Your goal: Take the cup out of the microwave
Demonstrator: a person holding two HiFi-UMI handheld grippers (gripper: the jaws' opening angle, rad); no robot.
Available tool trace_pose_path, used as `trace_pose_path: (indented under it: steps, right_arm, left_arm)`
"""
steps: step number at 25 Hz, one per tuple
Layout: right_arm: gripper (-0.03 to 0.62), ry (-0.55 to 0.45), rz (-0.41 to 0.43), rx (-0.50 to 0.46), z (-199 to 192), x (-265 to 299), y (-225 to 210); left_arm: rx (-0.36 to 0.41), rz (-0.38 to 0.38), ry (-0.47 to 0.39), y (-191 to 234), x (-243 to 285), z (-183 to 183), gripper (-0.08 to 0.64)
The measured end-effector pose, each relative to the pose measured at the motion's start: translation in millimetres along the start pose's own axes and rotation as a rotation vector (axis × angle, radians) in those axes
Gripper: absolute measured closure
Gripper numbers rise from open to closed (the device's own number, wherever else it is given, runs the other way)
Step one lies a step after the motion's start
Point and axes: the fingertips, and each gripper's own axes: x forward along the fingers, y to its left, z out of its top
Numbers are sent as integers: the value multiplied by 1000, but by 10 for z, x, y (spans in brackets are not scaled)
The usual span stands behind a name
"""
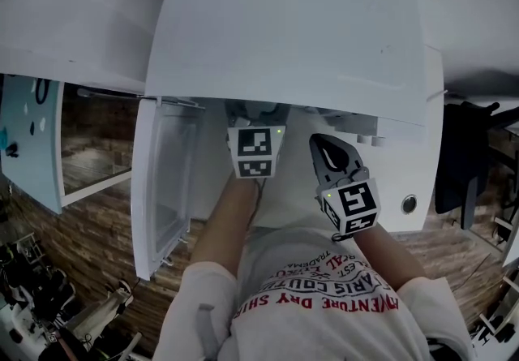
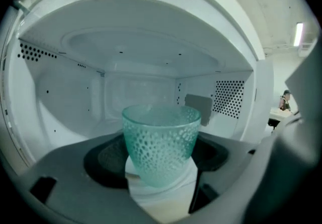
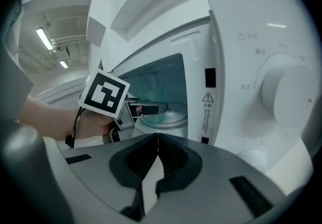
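A teal dimpled glass cup [image 2: 161, 137] stands upright inside the white microwave [image 1: 284, 27], whose door [image 1: 162, 189] hangs open to the left. My left gripper [image 2: 161, 170] reaches into the cavity. The cup fills the space between its jaws, and its walls meet both sides with no gap showing. From the head view only that gripper's rear and marker cube [image 1: 259, 152] show below the microwave's top. My right gripper [image 3: 157, 140] is shut on nothing and is held outside, in front of the control panel. In the right gripper view the cup [image 3: 153, 91] shows behind the left gripper's fingers [image 3: 146, 109].
The control panel with a large round dial [image 3: 287, 94] is at the microwave's right. The perforated cavity walls [image 2: 229, 97] stand close on both sides of the cup. A pale blue cabinet door [image 1: 32, 148] is at the left and a dark chair [image 1: 458, 156] at the right.
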Motion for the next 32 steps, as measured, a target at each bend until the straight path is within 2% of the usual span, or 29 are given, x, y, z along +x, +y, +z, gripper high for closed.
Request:
trace_pose_path:
  steps: [11,19,32]
  right_arm:
    - [580,-17,-49,11,-27,-284,375]
    - [580,-88,-101,11,154,-503,662]
    - [580,-288,-195,-47,806,-928,864]
  left_arm:
    - [3,-59,-2,-121,-682,-13,189]
    - [23,-115,-7,-150,-1336,4,189]
    - [89,-149,-146,-196,-2185,753,189]
